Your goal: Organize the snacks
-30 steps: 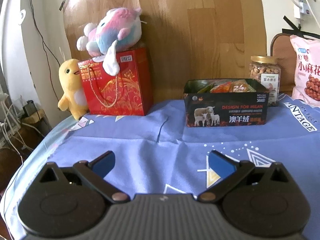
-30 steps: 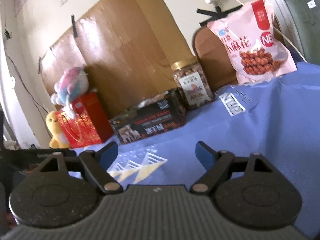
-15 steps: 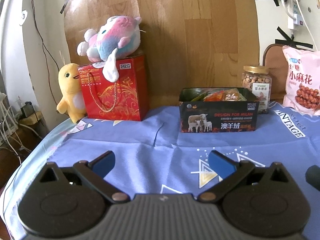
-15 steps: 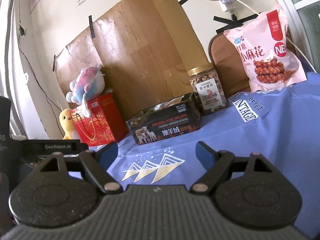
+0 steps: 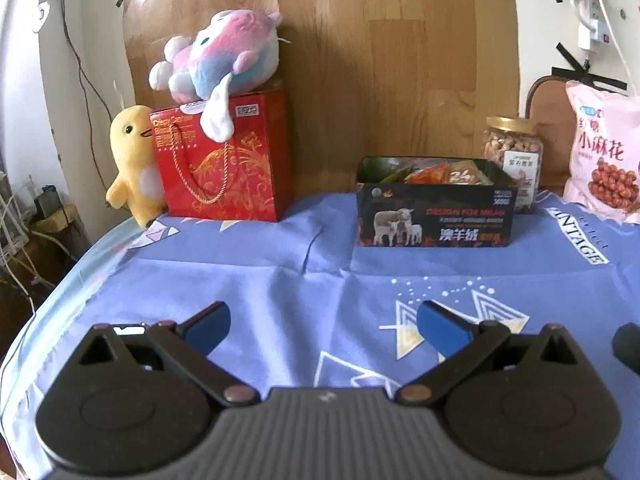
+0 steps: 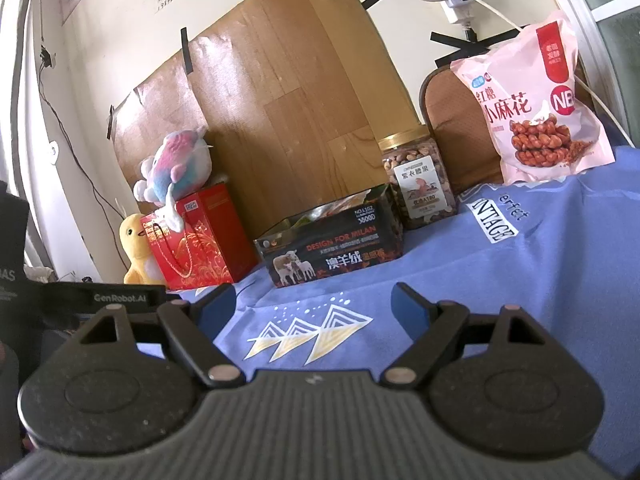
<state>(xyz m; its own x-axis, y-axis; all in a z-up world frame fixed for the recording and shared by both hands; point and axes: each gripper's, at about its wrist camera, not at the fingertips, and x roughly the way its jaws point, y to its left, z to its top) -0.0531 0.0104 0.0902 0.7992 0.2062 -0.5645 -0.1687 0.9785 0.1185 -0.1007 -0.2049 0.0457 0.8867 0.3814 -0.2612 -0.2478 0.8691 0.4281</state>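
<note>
Both tools look alike. The left gripper has a ribbed grey body, two round matte-black housings with triangular cut-outs, black link arms on coppery pivot screws, and blue pads. The right gripper matches, with blue pads and silver-toned screws. A small pale mark sits mid-body.
</note>
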